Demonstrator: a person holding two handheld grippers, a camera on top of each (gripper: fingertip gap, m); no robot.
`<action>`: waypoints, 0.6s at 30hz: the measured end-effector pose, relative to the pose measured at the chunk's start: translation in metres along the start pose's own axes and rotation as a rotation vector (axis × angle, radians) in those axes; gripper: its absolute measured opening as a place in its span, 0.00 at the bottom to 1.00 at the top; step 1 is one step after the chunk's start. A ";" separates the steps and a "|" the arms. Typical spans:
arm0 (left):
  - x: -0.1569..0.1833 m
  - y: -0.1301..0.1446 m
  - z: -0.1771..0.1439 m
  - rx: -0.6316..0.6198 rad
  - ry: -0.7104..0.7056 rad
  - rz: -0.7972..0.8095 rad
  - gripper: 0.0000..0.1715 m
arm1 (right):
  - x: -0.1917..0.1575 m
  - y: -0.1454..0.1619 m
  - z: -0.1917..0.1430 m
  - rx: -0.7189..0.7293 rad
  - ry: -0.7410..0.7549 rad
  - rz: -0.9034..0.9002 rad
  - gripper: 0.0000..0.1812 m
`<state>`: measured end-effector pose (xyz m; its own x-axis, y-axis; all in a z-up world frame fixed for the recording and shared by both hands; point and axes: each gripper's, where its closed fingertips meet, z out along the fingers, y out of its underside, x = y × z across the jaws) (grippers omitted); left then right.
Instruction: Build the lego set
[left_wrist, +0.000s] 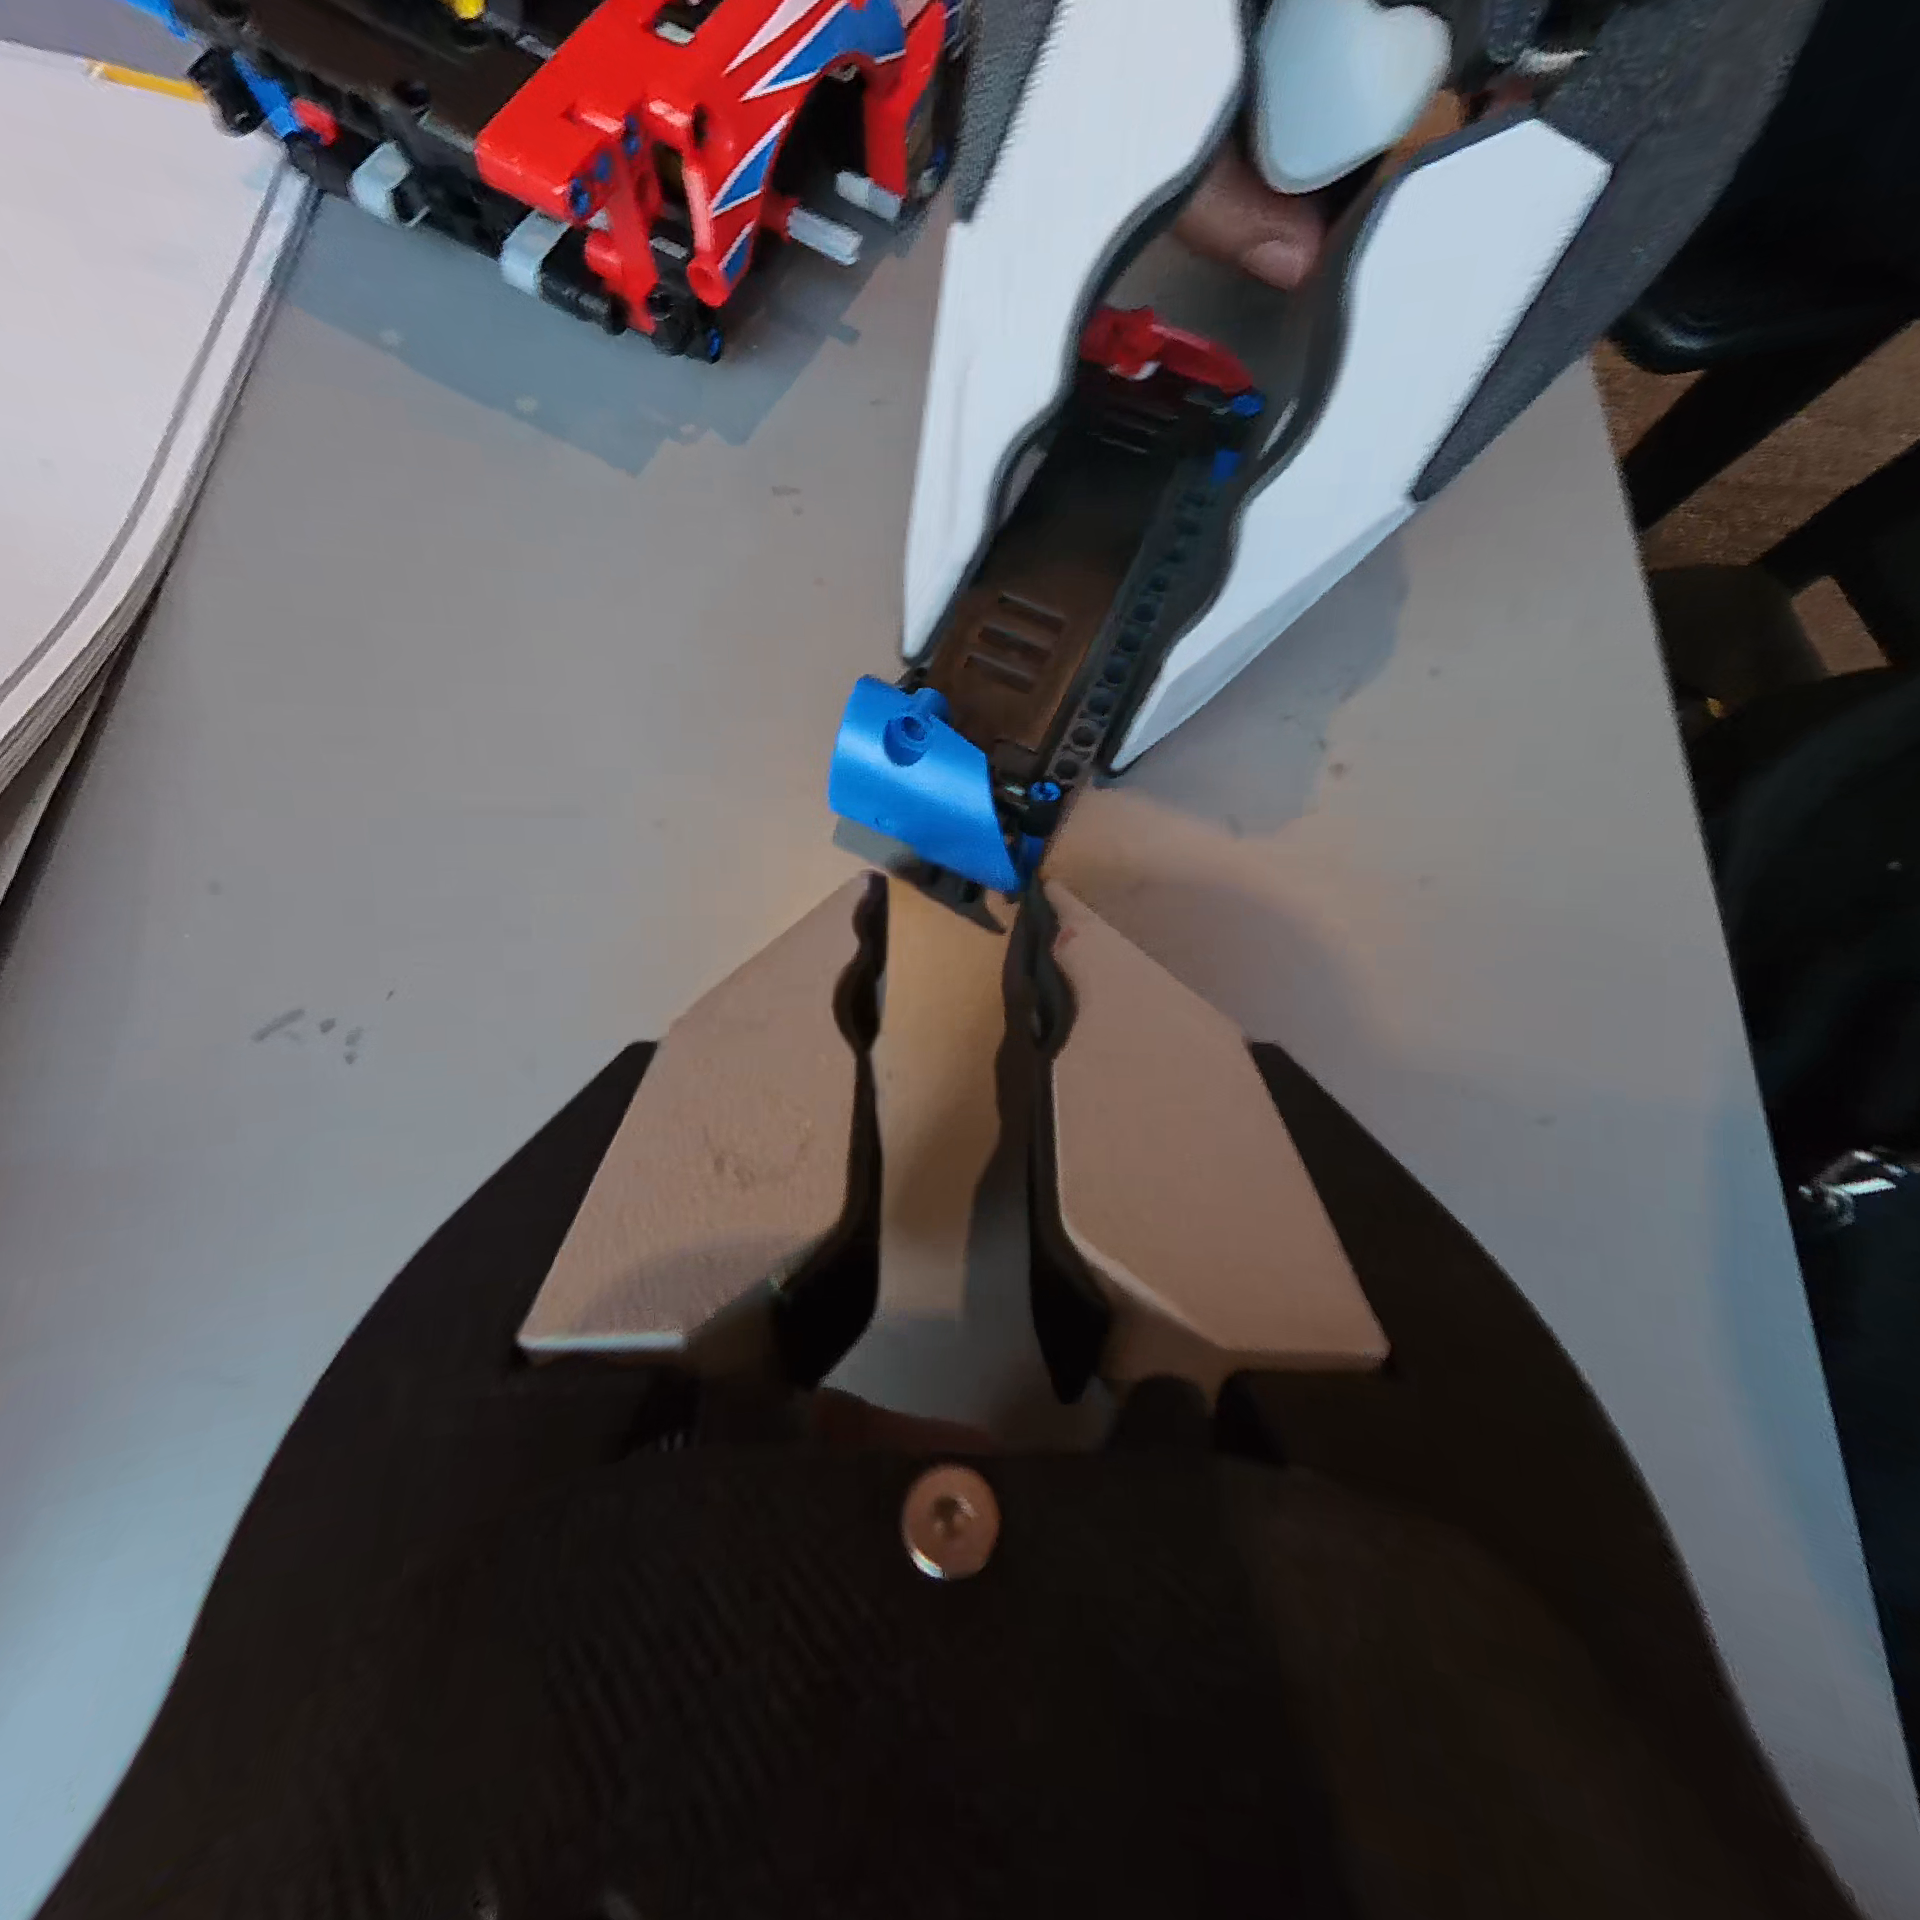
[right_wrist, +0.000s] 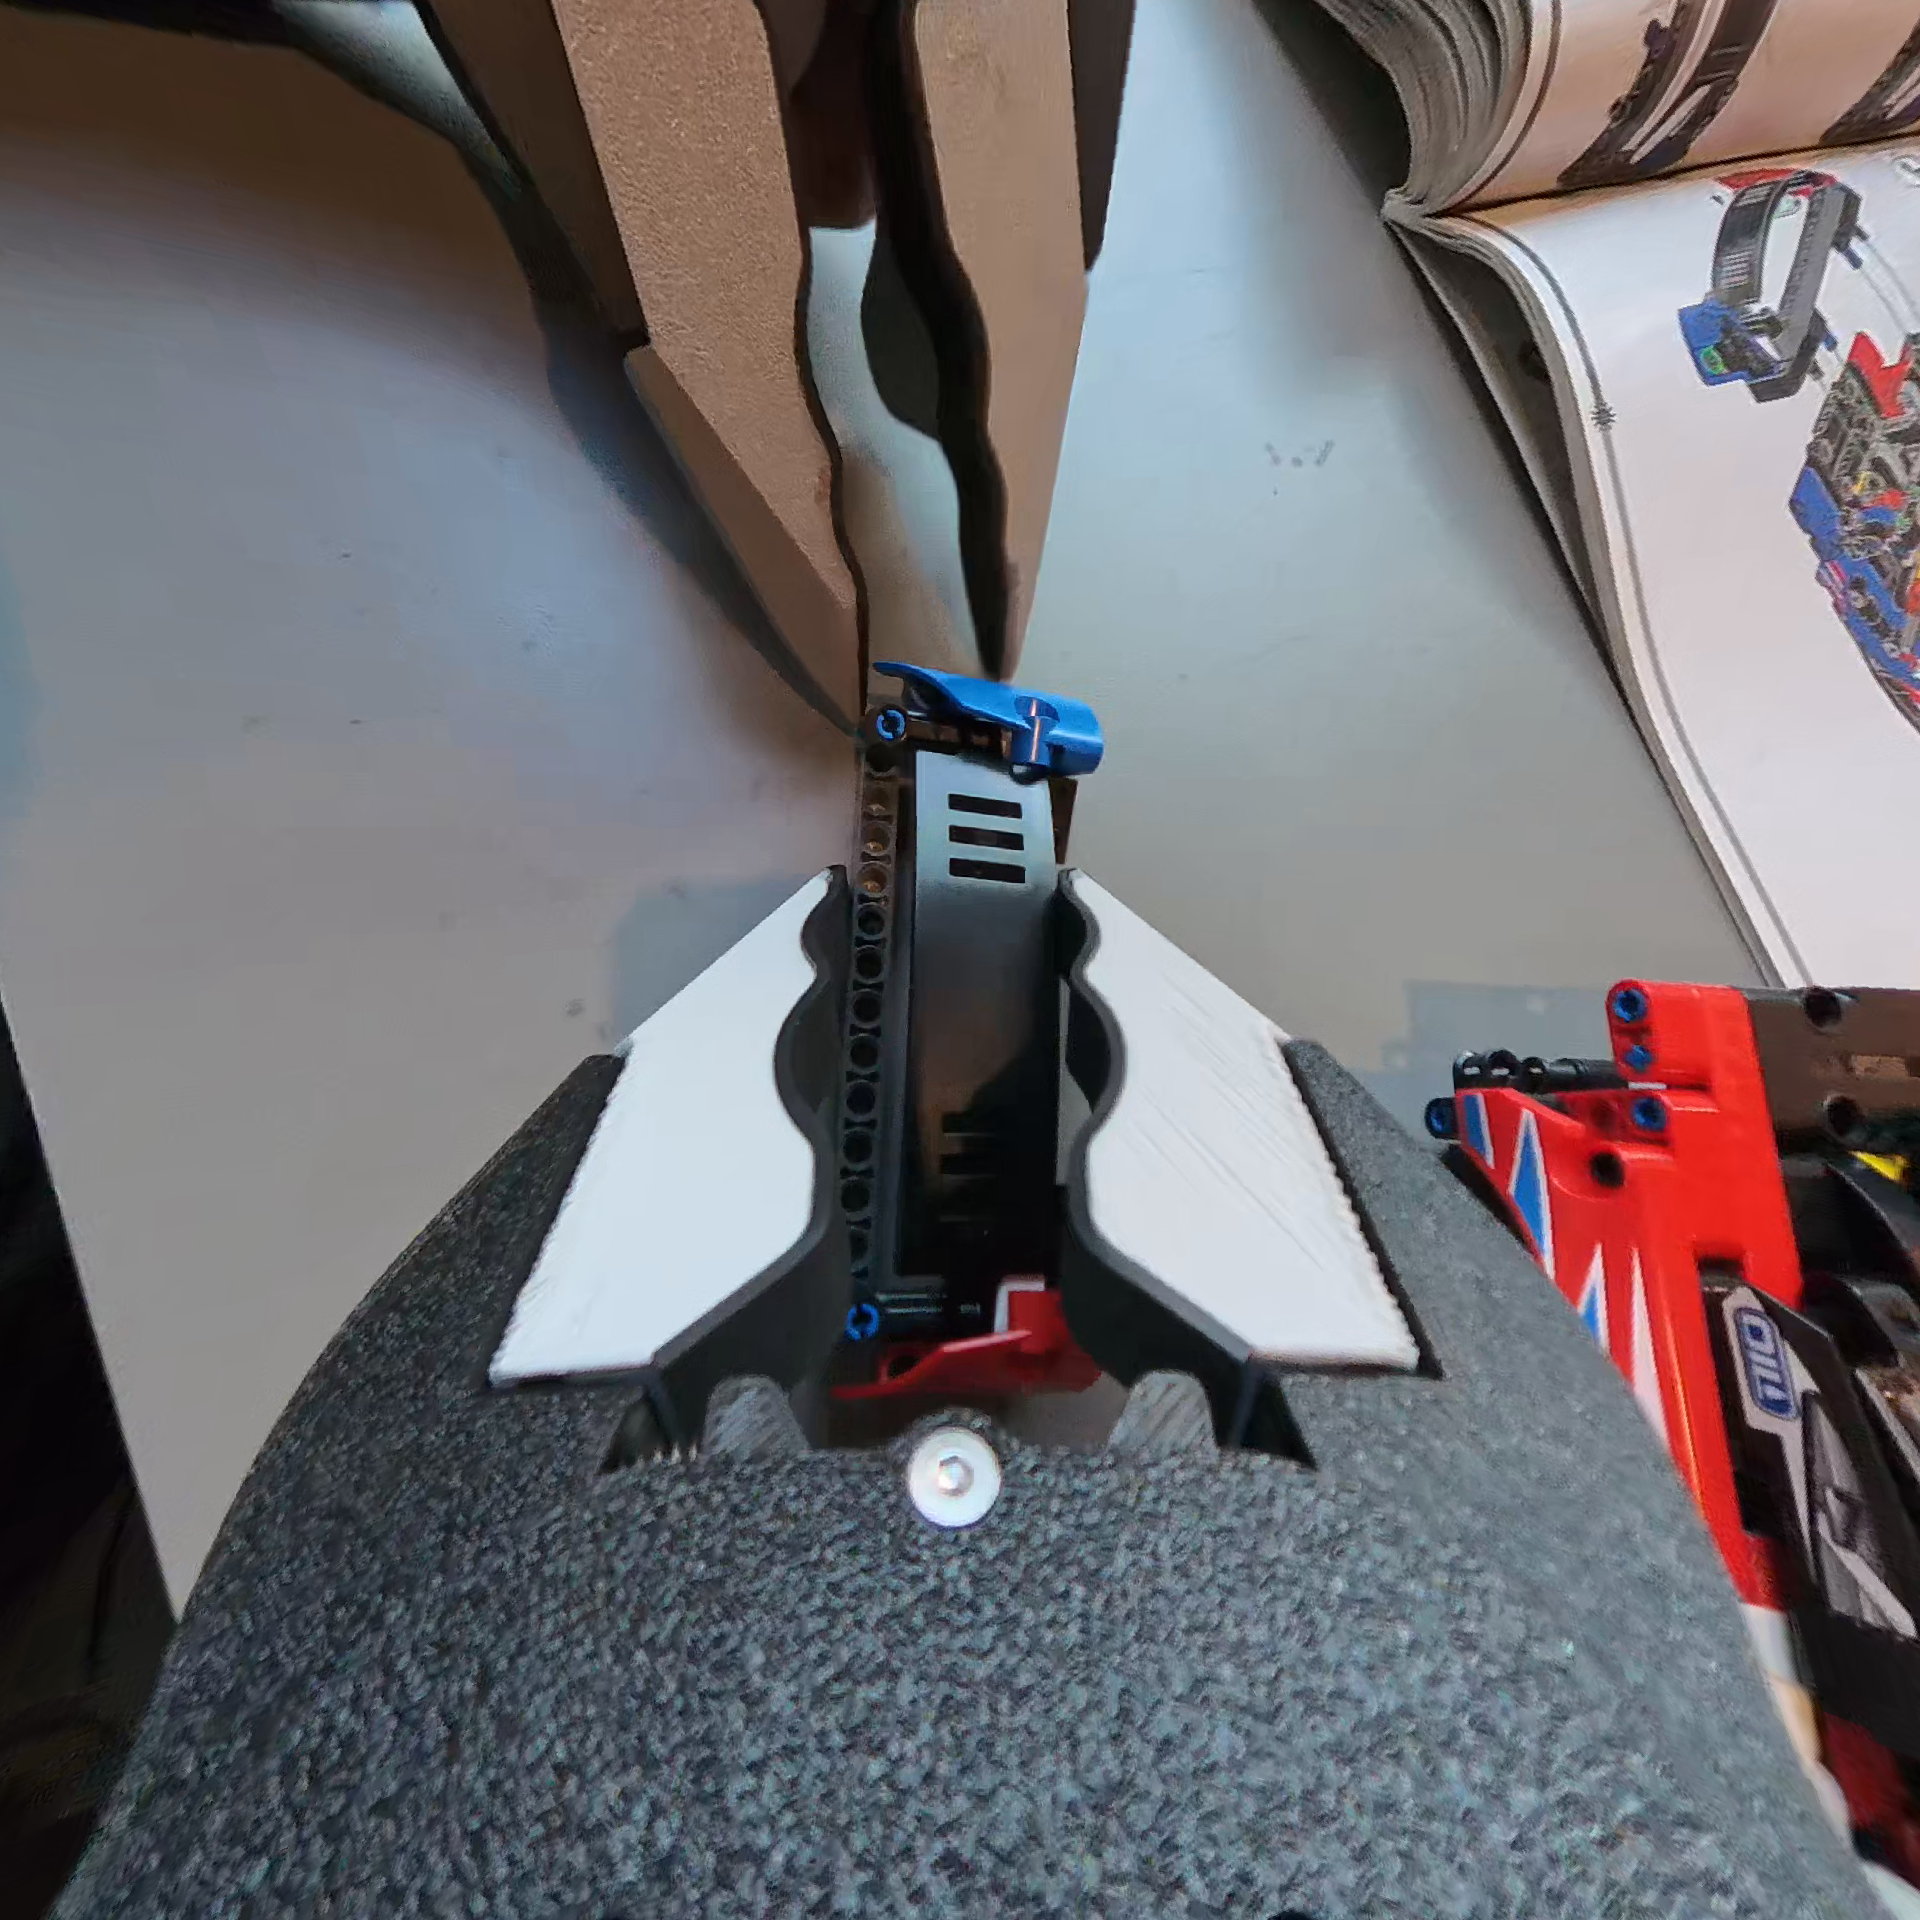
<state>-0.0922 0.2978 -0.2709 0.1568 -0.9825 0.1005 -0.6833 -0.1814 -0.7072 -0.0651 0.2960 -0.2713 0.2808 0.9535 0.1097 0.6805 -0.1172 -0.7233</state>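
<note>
The right white tongs (right_wrist: 951, 883) clamp a long black beam-and-panel Lego assembly (right_wrist: 971, 1039) above the grey tabletop (left_wrist: 520, 727). The left tan tongs (left_wrist: 951, 894), narrowed, pinch its blue curved end piece (left_wrist: 920, 779) at 12 o'clock. Steady both, then press squarely.

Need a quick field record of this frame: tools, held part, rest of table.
right tool: shut on the black panel assembly, gripping it along its long sides
left tool: jaws narrowly apart, tips at the blue piece; grasp unclear
panel ends: blue piece at far end, red piece at near end
car model: red, partly built, on the table
instruction booklet: open, beside the model
</note>
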 end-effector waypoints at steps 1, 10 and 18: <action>-0.005 0.003 -0.003 -0.014 -0.048 -0.009 0.15 | 0.000 0.000 0.000 0.007 0.000 0.006 0.22; 0.011 -0.002 -0.021 0.139 -0.291 -0.135 0.13 | 0.003 -0.011 -0.008 0.098 0.044 0.003 0.23; 0.020 -0.007 -0.024 0.183 -0.390 -0.081 0.02 | 0.004 -0.012 -0.010 0.119 0.044 0.016 0.22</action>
<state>-0.1020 0.2786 -0.2471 0.4864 -0.8695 -0.0859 -0.5257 -0.2127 -0.8237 -0.0653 0.2986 -0.2550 0.3221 0.9383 0.1257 0.5912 -0.0957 -0.8008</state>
